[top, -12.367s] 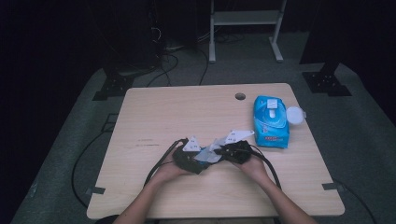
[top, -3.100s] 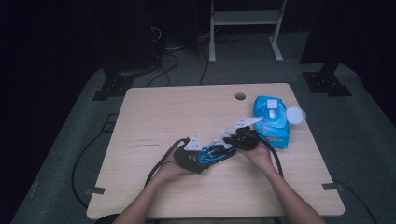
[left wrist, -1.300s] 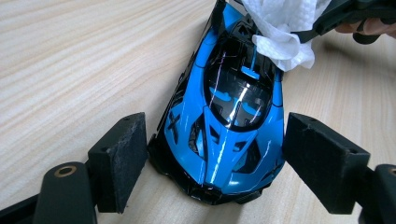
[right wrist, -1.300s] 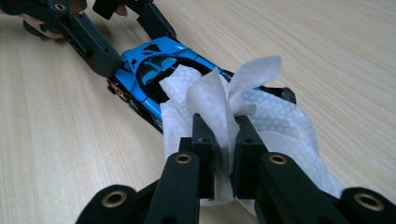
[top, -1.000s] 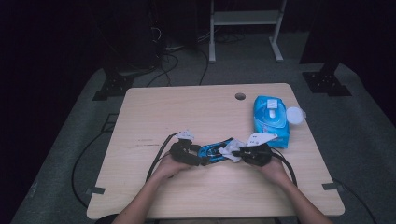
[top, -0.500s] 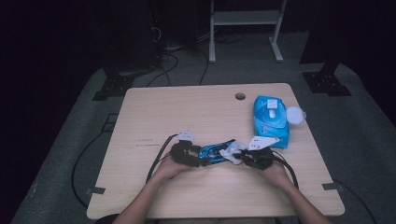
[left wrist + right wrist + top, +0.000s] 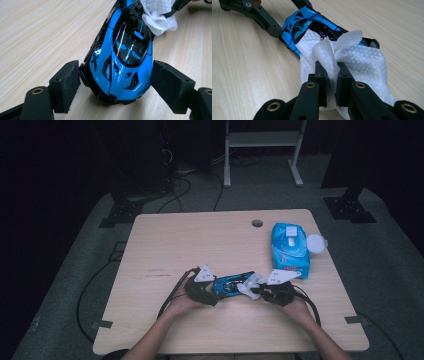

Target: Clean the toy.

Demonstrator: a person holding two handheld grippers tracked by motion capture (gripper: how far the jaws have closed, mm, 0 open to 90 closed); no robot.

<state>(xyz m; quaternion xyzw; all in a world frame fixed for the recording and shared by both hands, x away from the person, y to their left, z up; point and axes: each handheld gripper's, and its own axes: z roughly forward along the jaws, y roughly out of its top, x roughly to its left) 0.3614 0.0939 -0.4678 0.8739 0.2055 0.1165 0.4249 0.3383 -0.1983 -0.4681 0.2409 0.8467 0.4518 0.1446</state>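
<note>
In the high view a pale wooden surface (image 7: 200,245) stands on grey carpet in a dark room, with cables and a white frame behind it. A blue toy car (image 7: 231,285) lies near the front edge, between the left claw (image 7: 212,296) and the right claw (image 7: 256,290), a white wipe (image 7: 250,284) draped on its right end. Farther right lies a blue wipe packet (image 7: 289,249) with its round white lid flipped open; its printing is too small to read. A cable hole (image 7: 257,223) sits near the far edge. Grey plates hide most of both claws here.

In the left gripper view the left claw (image 7: 113,86) clenches the car (image 7: 125,50) by one end, the left pad touching its side, the right pad's contact hard to judge. Small "X" marks show on the bodywork. The wipe (image 7: 157,17) is cut off at the top.

In the right gripper view the right claw (image 7: 332,75) grasps a pinched fold of the wipe (image 7: 362,60), which covers the car's near half (image 7: 304,17). The left claw (image 7: 274,28) grips its far end.
</note>
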